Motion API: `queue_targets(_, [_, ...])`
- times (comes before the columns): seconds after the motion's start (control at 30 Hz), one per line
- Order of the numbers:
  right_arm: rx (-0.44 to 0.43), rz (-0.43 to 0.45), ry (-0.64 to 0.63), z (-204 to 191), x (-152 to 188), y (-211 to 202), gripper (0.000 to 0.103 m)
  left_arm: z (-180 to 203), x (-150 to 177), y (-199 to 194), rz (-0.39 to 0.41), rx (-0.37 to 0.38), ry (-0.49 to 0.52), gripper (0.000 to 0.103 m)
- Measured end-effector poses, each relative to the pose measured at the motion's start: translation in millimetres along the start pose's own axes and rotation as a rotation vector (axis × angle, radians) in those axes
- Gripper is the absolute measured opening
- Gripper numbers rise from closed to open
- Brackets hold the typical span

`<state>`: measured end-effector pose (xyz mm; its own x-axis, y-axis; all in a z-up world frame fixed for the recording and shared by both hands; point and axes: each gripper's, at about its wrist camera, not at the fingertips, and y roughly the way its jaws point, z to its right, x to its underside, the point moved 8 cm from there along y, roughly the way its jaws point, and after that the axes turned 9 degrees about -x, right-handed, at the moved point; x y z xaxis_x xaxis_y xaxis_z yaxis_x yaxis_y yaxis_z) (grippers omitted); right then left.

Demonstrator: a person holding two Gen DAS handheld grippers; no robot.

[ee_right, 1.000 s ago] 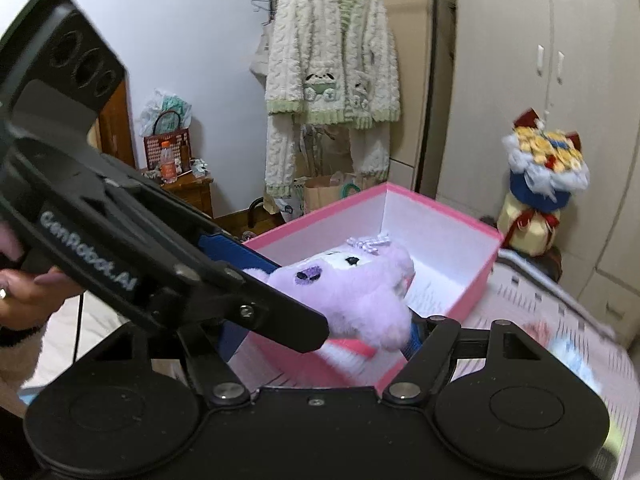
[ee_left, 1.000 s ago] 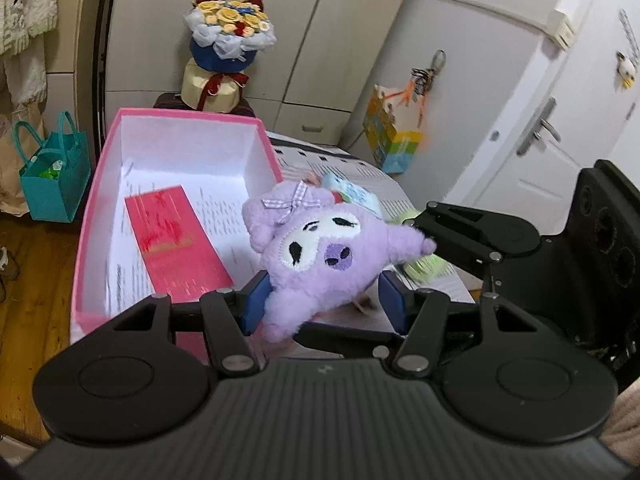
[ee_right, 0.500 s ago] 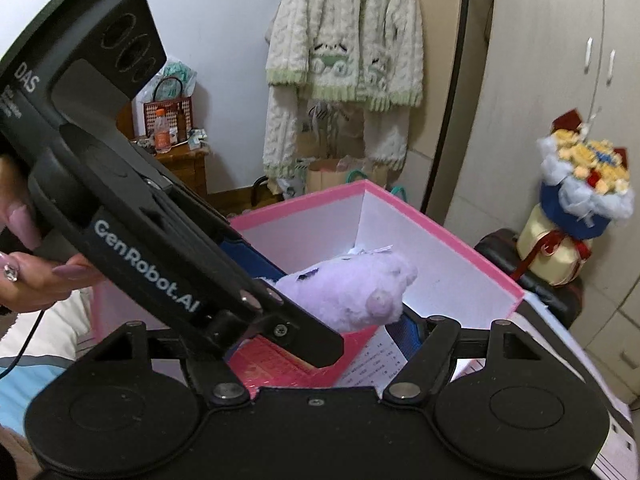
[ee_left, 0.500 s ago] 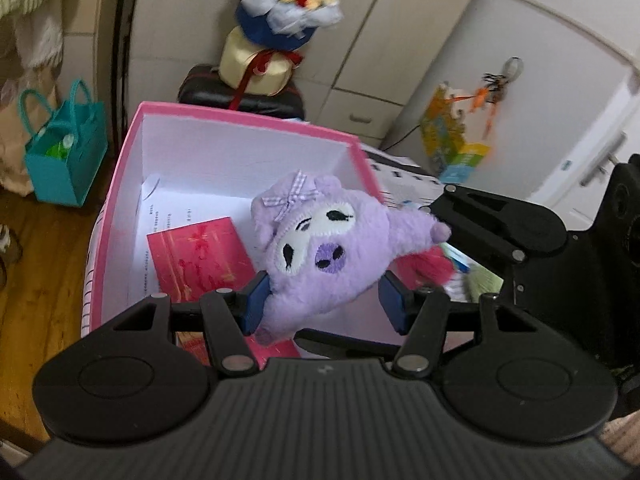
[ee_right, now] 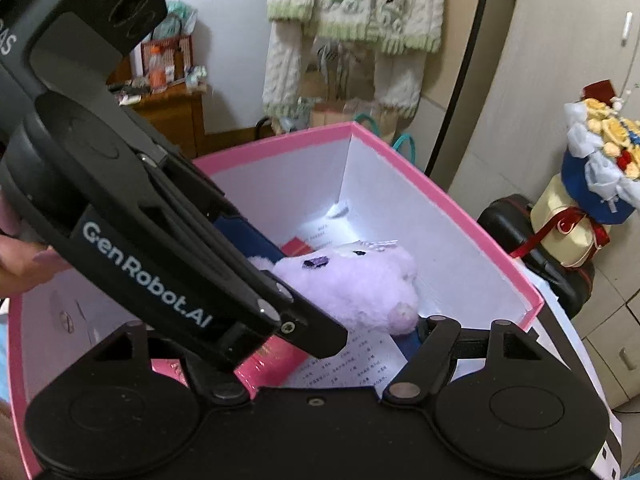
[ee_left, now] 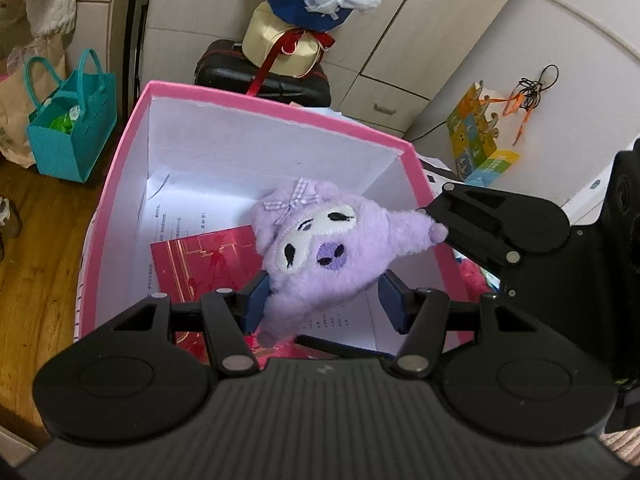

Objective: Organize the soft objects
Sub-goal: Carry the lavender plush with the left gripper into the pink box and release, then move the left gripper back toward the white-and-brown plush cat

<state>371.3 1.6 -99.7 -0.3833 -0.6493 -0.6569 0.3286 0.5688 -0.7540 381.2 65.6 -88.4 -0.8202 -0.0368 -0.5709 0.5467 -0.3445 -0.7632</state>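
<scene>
Left tool (ee_left: 322, 304) is closed on the purple plush (ee_left: 320, 252), both blue pads pressed into its lower body, face pointing up and away from the tool. Plush hangs over the open pink box (ee_left: 256, 106), directly ahead of and below the tool, above the red card (ee_left: 200, 260) and printed sheets on the box floor. Right tool (ee_right: 404, 334) comes in from the plush's right side: its jaws stand fairly wide around the plush's pointed ear end, one blue pad showing just beside the fur; can't tell if the pads actually press on it. In the right wrist view the left tool crosses the frame diagonally, with the holder's hand (ee_right: 20, 264) at the far left edge.
</scene>
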Motion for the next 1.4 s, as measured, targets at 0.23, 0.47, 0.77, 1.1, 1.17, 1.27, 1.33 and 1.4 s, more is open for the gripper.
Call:
queue_targets(0.23, [0.045,-0.073,-0.007,1,-1,10,0.081,-6,0,17,-0.051,0.013,-0.044,0.056])
queue_targets(0.47, [0.203,-0.030,-0.023,-19,7,-24,0.089,7,10,2,-0.036,0.010,0.019,0.063])
queue_targets(0.77, [0.164,0.153,0.164,-55,43,-110,0.089,20,29,-74,0.107,-0.026,0.143,0.068])
queue_targets(1.1, [0.150,0.239,0.223,-97,78,-166,0.089,58,69,-161,0.265,-0.001,0.301,0.078])
queue_targets(1.17, [0.146,0.252,0.230,-104,86,-175,0.089,65,81,-171,0.274,0.003,0.325,0.079])
queue_targets(1.27, [0.149,0.262,0.252,-112,102,-186,0.089,76,98,-179,0.265,0.017,0.352,0.080])
queue_targets(1.33, [0.150,0.270,0.264,-117,112,-193,0.089,84,107,-182,0.257,0.027,0.370,0.080])
queue_targets(1.4, [0.156,0.278,0.274,-122,123,-200,0.089,92,118,-185,0.247,0.046,0.391,0.081])
